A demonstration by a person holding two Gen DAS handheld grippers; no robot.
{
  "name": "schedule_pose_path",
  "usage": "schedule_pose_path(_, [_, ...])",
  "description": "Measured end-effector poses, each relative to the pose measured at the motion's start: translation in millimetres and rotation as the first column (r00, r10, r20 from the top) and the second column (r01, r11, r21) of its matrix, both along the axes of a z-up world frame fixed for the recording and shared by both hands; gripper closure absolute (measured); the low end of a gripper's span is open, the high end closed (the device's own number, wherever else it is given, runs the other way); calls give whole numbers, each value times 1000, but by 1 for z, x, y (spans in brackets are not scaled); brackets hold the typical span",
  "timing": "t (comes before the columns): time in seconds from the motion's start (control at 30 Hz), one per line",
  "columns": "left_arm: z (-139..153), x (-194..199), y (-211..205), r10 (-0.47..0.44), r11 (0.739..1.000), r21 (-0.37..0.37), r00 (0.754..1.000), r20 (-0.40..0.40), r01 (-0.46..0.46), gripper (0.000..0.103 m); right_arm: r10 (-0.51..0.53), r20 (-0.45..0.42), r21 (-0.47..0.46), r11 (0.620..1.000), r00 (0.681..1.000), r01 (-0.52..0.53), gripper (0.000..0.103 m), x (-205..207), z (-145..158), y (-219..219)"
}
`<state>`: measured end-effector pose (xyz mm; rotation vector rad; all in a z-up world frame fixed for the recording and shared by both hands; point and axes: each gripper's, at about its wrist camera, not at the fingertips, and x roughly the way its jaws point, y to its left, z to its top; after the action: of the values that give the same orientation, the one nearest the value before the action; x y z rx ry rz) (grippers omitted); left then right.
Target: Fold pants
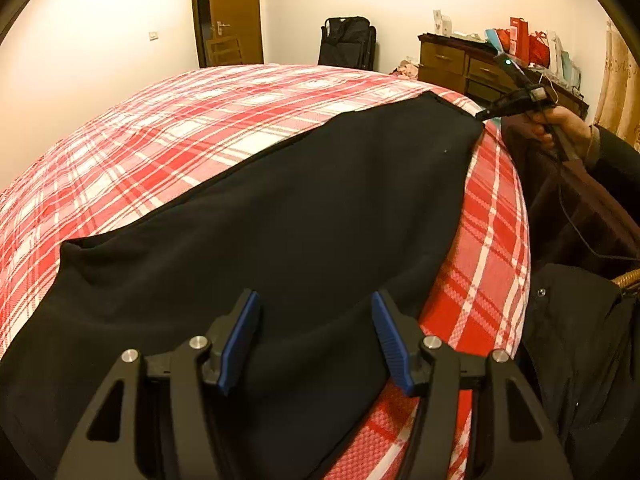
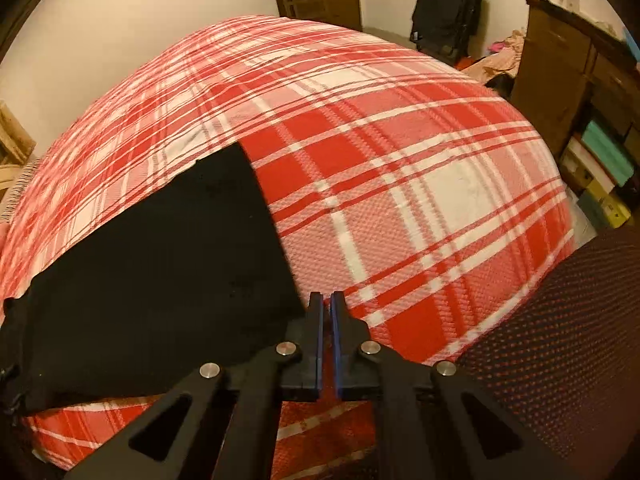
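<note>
The black pants (image 1: 280, 220) lie spread flat on the plaid bed (image 1: 180, 128), no fold visible yet, beneath the half-open, empty left gripper (image 1: 316, 340), while the right gripper (image 2: 326, 320) has pinched shut at their corner.

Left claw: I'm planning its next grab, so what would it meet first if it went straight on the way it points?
Most likely the black pants, which lie spread on the plaid bedspread directly ahead of the open left claw; depth is uncertain.
</note>
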<state>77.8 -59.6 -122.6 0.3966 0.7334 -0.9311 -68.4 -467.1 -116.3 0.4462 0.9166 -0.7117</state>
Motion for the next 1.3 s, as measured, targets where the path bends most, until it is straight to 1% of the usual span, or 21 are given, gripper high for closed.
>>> schedule_pose_path(0.1, [5,-1,5,2,1000,0,1000,0,-2,41,20,27,-90,996,999,-17,98,2,23,17])
schedule_pose_path(0.13, [9,-2,8,8,1000,-8,1000,9,-8,41,48,37,-112,993,998,-44,98,8,31,26])
schedule_pose_path(0.23, [22,-7,23,39,999,-29,998,45,-38,41,221,86,-116,971,971,-211,96,39,46,67])
schedule_pose_path(0.3, [28,-7,35,77,997,-30,995,67,-75,40,370,119,-78,929,921,-363,86,68,49,102])
schedule_pose_path(0.33, [28,-6,40,92,996,-18,993,74,-91,38,441,130,-60,898,888,-437,73,83,48,122])
schedule_pose_path(0.37, [26,-4,46,103,995,1,991,81,-104,38,520,142,-42,853,842,-520,62,99,46,145])
schedule_pose_path(0.4, [23,-2,52,121,992,23,988,93,-124,38,580,149,-30,812,801,-583,58,112,44,165])
schedule_pose_path(0.47, [17,5,63,170,983,55,981,97,-175,38,680,145,-40,730,719,-682,58,140,42,205])
schedule_pose_path(0.5, [17,7,67,192,979,57,976,99,-198,38,715,134,-55,697,687,-715,58,154,41,222])
schedule_pose_path(0.6, [19,12,87,267,962,25,959,92,-271,38,802,154,-47,589,576,-807,58,200,38,262])
schedule_pose_path(0.63, [22,14,94,292,956,12,952,95,-294,38,813,166,-41,571,558,-820,58,214,37,269])
schedule_pose_path(0.73, [28,18,110,352,935,-4,928,123,-354,38,831,214,47,517,514,-855,58,259,32,288])
schedule_pose_path(0.8, [33,18,123,383,923,-20,913,138,-385,38,846,248,88,466,473,-880,58,290,29,304])
schedule_pose_path(0.87, [35,19,136,408,912,-26,901,149,-409,36,854,255,115,439,454,-891,58,316,23,322])
schedule_pose_path(0.9, [36,17,145,427,903,-25,889,165,-429,35,864,258,141,410,433,-901,58,328,20,333])
schedule_pose_path(1.03, [32,10,179,479,873,-4,857,188,-487,34,886,263,209,335,382,-919,58,358,6,371])
schedule_pose_path(1.1, [29,7,194,504,856,15,840,199,-517,34,895,242,229,324,376,-918,58,372,-3,387])
schedule_pose_path(1.13, [26,4,208,526,841,23,827,199,-541,34,897,222,245,327,381,-913,60,379,-9,393])
schedule_pose_path(1.17, [24,4,218,546,828,20,815,193,-560,33,900,180,251,349,398,-903,85,388,-16,400])
schedule_pose_path(1.2, [22,4,229,568,815,15,803,179,-580,33,902,157,253,357,403,-899,101,394,-20,402])
schedule_pose_path(1.3, [14,4,251,605,791,4,784,135,-612,28,900,123,226,384,417,-895,102,408,-20,408])
